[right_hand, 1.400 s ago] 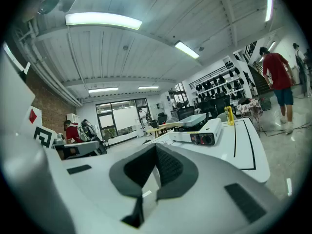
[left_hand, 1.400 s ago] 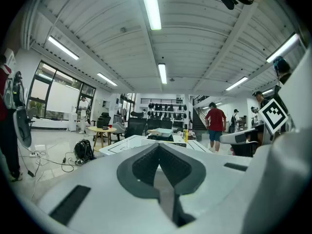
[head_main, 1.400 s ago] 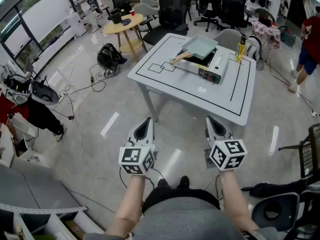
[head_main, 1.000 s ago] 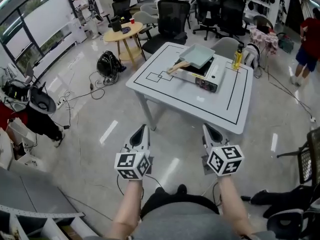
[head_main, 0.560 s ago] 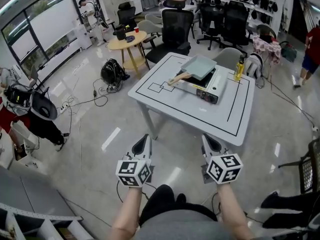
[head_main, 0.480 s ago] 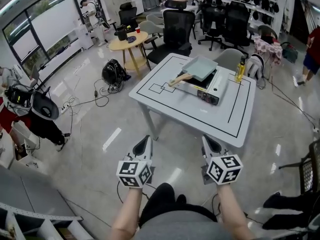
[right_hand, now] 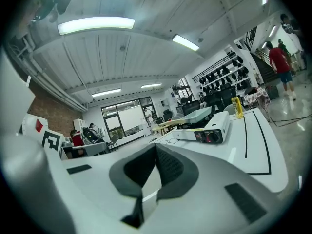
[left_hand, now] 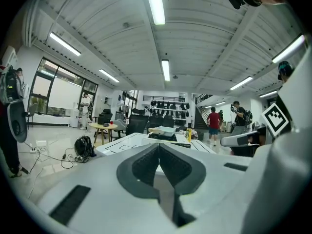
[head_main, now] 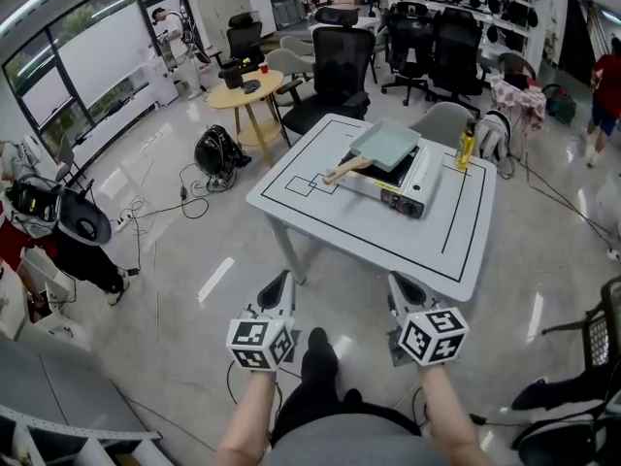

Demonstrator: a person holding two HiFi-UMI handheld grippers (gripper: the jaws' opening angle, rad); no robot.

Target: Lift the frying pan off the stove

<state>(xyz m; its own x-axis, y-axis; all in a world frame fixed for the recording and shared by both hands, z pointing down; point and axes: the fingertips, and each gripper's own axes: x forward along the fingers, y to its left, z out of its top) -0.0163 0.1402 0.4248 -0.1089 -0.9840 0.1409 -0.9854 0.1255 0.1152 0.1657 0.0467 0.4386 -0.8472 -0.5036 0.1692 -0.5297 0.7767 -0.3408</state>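
A square pale green frying pan (head_main: 385,144) with a wooden handle (head_main: 341,171) rests on a white portable stove (head_main: 393,185) on the white table (head_main: 340,216). The pan (right_hand: 204,113) and stove (right_hand: 209,129) also show in the right gripper view, and the pan (left_hand: 162,129) shows far off in the left gripper view. My left gripper (head_main: 281,284) and right gripper (head_main: 400,285) are both shut and empty. They hover side by side over the floor, short of the table's near edge.
A yellow bottle (head_main: 465,145) stands at the table's far right. Office chairs (head_main: 335,56) and a round yellow table (head_main: 242,87) lie beyond. A black bag (head_main: 215,150) and cables lie on the floor at left. A person in red (head_main: 603,95) walks at the far right.
The view has closed in on the table, so it sits larger and nearer. Both grippers have kept side by side and shut.
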